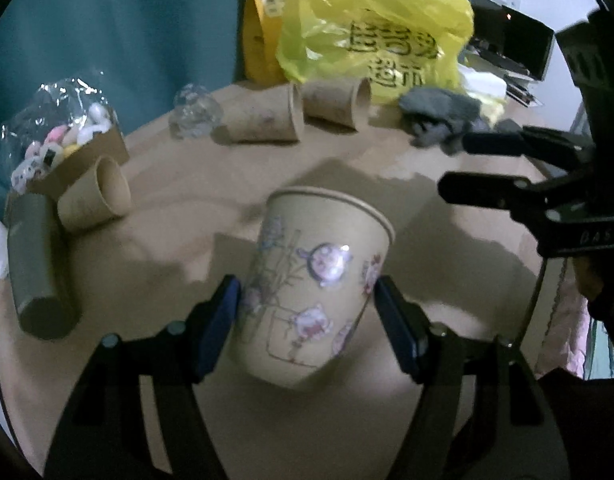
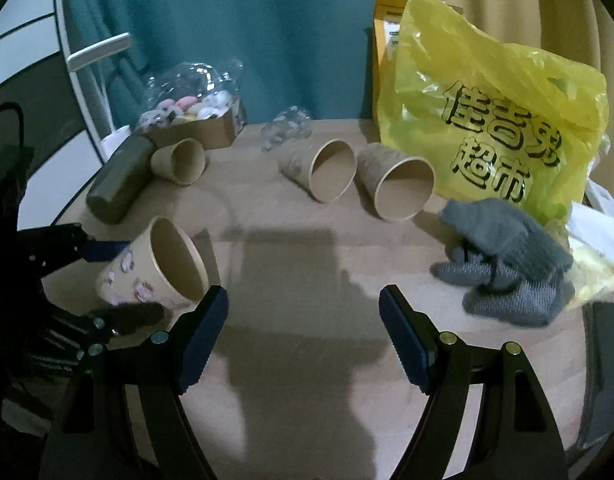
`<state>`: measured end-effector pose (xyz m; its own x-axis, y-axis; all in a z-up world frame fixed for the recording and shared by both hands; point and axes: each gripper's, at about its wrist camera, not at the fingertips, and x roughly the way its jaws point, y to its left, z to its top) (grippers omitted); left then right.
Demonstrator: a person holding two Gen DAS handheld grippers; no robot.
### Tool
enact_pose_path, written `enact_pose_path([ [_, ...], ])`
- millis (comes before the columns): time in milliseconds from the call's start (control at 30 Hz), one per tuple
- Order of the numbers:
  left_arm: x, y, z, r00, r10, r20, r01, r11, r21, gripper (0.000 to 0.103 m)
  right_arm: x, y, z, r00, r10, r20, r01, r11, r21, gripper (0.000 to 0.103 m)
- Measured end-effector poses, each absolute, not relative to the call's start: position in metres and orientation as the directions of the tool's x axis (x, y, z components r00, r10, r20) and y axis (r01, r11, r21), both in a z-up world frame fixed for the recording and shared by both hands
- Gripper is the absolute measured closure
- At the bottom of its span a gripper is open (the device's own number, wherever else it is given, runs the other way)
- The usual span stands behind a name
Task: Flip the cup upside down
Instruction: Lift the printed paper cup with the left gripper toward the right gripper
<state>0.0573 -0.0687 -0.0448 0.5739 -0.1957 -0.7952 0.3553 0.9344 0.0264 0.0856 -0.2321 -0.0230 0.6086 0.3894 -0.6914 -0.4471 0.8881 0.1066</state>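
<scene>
Two blue-padded left tongs (image 1: 307, 316) clamp a tilted, cartoon-printed tan cup (image 1: 315, 300); right tongs (image 2: 303, 332) gape empty.

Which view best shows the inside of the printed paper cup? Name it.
Right wrist view: the tan paper cup with pink cartoon prints turns its open mouth toward that camera. Left wrist view shows only its printed outer wall between the left gripper fingers.
</scene>
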Motion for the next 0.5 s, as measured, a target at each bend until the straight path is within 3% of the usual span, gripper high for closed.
enact_pose_path([
  [500,0.039,-0.074,-0.063,0.566,-0.151,-0.81,0.368,0.926,0.085,0.031,0.057,-0.226,-0.035,0.566,0.397,-0.723,-0.488,0.867,0.094,0.023],
])
